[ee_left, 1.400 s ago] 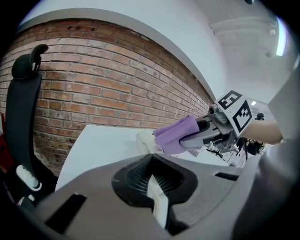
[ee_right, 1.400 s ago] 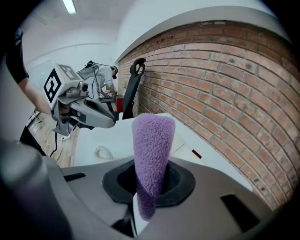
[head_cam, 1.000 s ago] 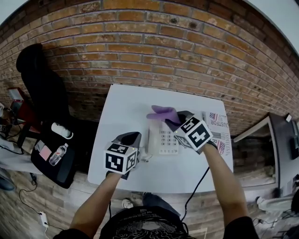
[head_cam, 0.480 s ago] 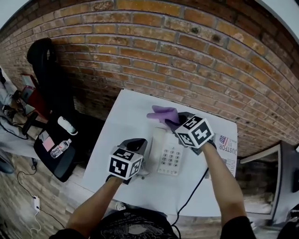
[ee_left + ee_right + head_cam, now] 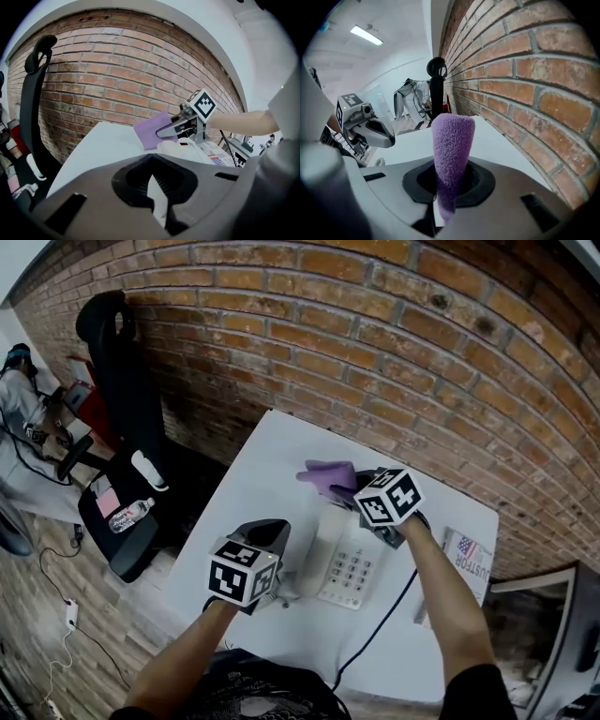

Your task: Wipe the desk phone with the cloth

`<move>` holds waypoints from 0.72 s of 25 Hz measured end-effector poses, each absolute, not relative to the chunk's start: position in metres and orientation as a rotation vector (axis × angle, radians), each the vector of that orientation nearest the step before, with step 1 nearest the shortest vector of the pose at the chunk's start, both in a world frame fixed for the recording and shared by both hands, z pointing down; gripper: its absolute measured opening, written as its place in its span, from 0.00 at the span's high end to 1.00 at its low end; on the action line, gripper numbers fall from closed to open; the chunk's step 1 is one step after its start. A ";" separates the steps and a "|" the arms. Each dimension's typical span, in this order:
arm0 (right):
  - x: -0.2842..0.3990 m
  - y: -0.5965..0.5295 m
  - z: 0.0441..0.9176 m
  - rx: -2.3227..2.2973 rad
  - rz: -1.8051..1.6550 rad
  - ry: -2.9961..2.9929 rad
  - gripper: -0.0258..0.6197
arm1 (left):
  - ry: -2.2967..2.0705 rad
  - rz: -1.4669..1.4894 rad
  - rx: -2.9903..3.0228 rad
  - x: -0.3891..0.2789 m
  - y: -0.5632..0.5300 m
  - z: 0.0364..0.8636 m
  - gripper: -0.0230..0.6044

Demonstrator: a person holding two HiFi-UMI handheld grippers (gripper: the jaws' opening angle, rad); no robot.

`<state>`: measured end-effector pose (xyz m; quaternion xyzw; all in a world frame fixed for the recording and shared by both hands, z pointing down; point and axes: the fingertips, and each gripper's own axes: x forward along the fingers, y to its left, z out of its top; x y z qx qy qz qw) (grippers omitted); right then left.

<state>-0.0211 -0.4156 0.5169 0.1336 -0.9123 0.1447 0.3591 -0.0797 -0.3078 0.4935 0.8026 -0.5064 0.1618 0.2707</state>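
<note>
Pinching the purple cloth [image 5: 326, 474] firmly in the right gripper [image 5: 354, 486], upper centre, above the desk phone [image 5: 349, 563], ready for wiping. Resting the left gripper [image 5: 267, 531], jaws drawn together and seemingly empty, lower left beside it, probably to steady it.

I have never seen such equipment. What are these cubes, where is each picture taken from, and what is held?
A person at a white table holds a two-jaw gripper in each hand; the marker cubes belong to them. The head view looks down from a camera on the person's head; the other two views come from cameras on the grippers. On the table lie a white desk phone and a printed paper. The right gripper is shut on a purple cloth at the phone's far end. The left gripper is beside the phone, jaws together, apparently empty.
</note>
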 end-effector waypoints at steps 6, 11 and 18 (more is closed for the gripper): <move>-0.026 -0.410 0.529 0.199 0.495 -2.347 0.89 | -1.385 0.443 2.146 -0.083 -0.306 0.498 0.96; -0.023 -0.406 0.532 0.165 0.483 -2.324 0.89 | -1.402 0.434 2.136 -0.088 -0.308 0.497 0.96; -0.002 -0.404 0.532 0.197 0.499 -2.304 0.89 | -1.371 0.451 2.160 -0.077 -0.308 0.498 0.96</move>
